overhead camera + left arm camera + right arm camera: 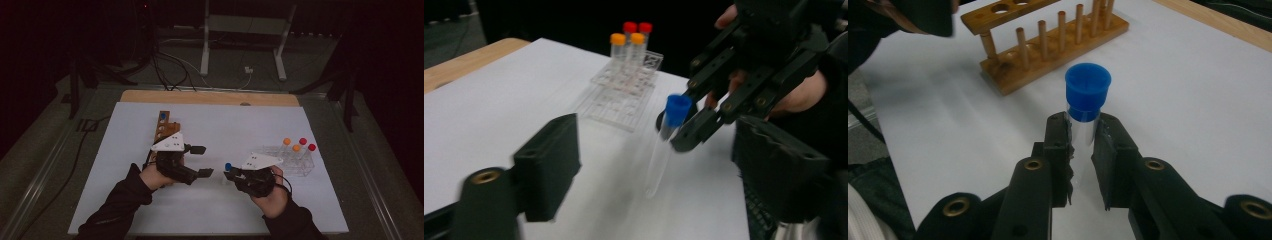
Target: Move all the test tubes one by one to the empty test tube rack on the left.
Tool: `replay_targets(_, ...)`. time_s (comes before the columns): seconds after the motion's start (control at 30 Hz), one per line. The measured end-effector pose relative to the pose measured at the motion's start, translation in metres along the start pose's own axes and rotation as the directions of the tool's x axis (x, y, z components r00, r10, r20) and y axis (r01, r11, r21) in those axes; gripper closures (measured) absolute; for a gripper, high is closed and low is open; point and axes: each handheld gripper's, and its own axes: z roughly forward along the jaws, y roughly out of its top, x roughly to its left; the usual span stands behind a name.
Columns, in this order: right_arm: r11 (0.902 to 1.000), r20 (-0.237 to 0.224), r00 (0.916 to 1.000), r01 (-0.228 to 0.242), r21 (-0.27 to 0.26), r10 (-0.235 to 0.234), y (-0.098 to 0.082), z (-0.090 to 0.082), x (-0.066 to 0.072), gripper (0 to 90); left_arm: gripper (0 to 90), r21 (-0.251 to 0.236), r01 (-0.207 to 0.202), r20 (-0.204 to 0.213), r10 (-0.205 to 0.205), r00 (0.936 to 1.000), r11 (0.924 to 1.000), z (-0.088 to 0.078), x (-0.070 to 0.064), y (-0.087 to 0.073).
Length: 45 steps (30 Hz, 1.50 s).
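Four capped tubes [299, 145] standing in clear rack [295, 167]; one in wooden rack [165, 129]. Right tool [1081, 145] pinching blue-capped tube [1087, 95]. Left tool [202, 161] open, holding nothing.

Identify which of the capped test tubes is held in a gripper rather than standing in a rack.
The blue-capped tube clamped in the right gripper. The orange- and red-capped tubes stand in the clear rack; another blue-capped one sits in the wooden rack.

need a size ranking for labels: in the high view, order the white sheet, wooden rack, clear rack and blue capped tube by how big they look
1. white sheet
2. wooden rack and clear rack: look alike, and the wooden one is partly hidden, so unranked
3. blue capped tube
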Motion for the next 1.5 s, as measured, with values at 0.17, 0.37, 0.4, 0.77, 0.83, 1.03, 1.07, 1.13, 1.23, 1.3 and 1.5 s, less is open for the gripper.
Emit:
replay_targets(0.17,1.0,-0.015,0.9999,0.007,0.004,-0.007,0.0,0.003,0.003,76.8,34.4,0.005,-0.017,0.034,0.016,0.9993,0.9999,0.011,-0.004,0.003)
replay_targets(0.37,0.9999,-0.021,0.9997,0.016,0.0,-0.016,0.001,0.003,0.006,76.9,48.1,0.017,-0.031,0.052,0.03,0.9982,0.9994,0.023,-0.007,0.003)
replay_targets(0.4,0.9999,-0.022,0.9996,0.016,0.001,-0.016,0.001,0.003,0.006,76.8,50.7,0.019,-0.032,0.051,0.031,0.9982,0.9993,0.025,-0.007,0.003)
replay_targets(0.77,0.9998,-0.02,0.9996,0.018,-0.005,-0.018,0.002,0.001,0.007,76.8,70.2,0.017,-0.059,0.058,0.058,0.9967,0.9981,0.034,-0.009,0.003)
replay_targets(0.83,0.9998,-0.018,0.9997,0.018,-0.006,-0.019,0.002,0.001,0.007,76.8,71.9,0.023,-0.063,0.065,0.061,0.996,0.9978,0.035,-0.01,0.003)
replay_targets(1.03,0.9998,-0.018,0.9997,0.017,-0.009,-0.017,0.002,0.001,0.007,76.8,75.6,0.032,-0.094,0.051,0.092,0.9944,0.9951,0.036,-0.011,0.003)
replay_targets(1.07,0.9998,-0.016,0.9997,0.016,-0.009,-0.017,0.003,0.001,0.007,76.8,76.3,0.031,-0.1,0.046,0.098,0.9941,0.9945,0.036,-0.012,0.003)
replay_targets(1.13,0.9998,-0.017,0.9997,0.017,-0.008,-0.017,0.003,0.001,0.007,76.6,77.1,0.033,-0.106,0.044,0.104,0.9935,0.9938,0.036,-0.011,0.003)
replay_targets(1.23,0.9999,-0.021,0.9998,0.002,-0.015,-0.002,0.002,0.001,0.006,72.4,77.6,0.037,-0.114,0.026,0.113,0.9932,0.9928,0.034,-0.01,0.005)
replay_targets(1.3,0.9998,-0.016,0.9999,-0.003,-0.021,0.003,0.002,0.001,0.006,63.5,77.7,0.037,-0.115,0.012,0.114,0.9934,0.9927,0.03,-0.007,0.008)
replay_targets(1.5,0.9978,-0.01,0.9996,-0.028,-0.06,0.028,0.003,-0.002,0.002,44.9,77.7,0.033,-0.105,-0.038,0.106,0.9936,0.9939,0.012,0.004,0.017)
